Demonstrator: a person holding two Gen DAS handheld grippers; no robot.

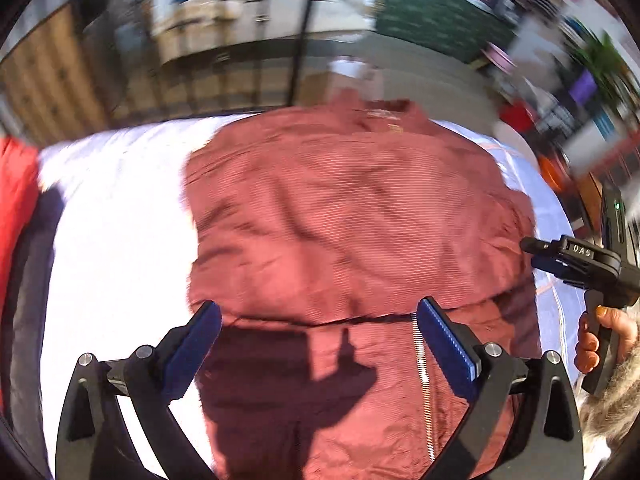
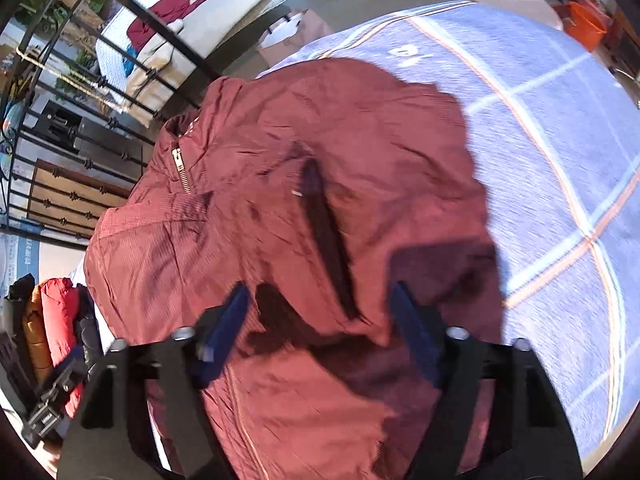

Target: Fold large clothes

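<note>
1. Bare checked sheet (image 2: 560, 160), right of frame: open passage.
2. Bare white cover (image 1: 120, 200), left of frame: open.
3. Piled clothes (image 2: 56, 320) block lower left.
4. Metal railing (image 2: 80, 120) bounds upper left.

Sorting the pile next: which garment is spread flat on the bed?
The maroon zip jacket, spread across the bedsheet; the red jacket sits bunched at the bed's edge.

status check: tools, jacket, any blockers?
Left tool open, right tool open, both over jacket. Maroon jacket flat on bedsheet, partly folded. Nothing blocking.
</note>
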